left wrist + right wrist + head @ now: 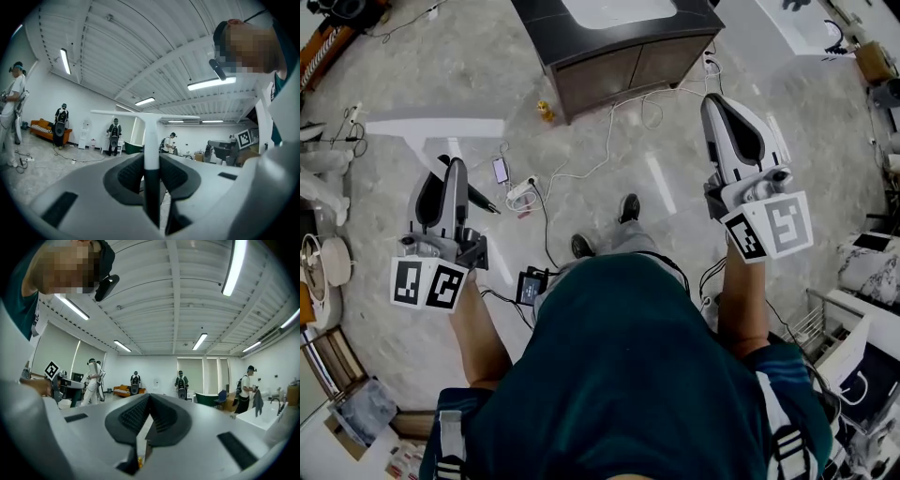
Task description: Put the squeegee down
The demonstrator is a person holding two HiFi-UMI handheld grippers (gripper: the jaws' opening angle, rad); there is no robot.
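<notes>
The squeegee (436, 126) has a long white blade, a white neck and a black handle (480, 200). In the left gripper view the squeegee (151, 140) stands upright like a T, its blade on top and its handle running down between the dark pads. My left gripper (453, 169) (151, 164) is shut on that handle, held level above the floor at the left. At the right my right gripper (718, 101) (149, 400) is also level, its pad tips meeting with nothing between them.
Ahead stands a dark cabinet (619, 56) with a white top. White cables, a power strip (521, 192) and a phone (501, 170) lie on the marble floor by my feet (628, 208). Several people (114, 136) stand about the room; white fixtures sit at the right.
</notes>
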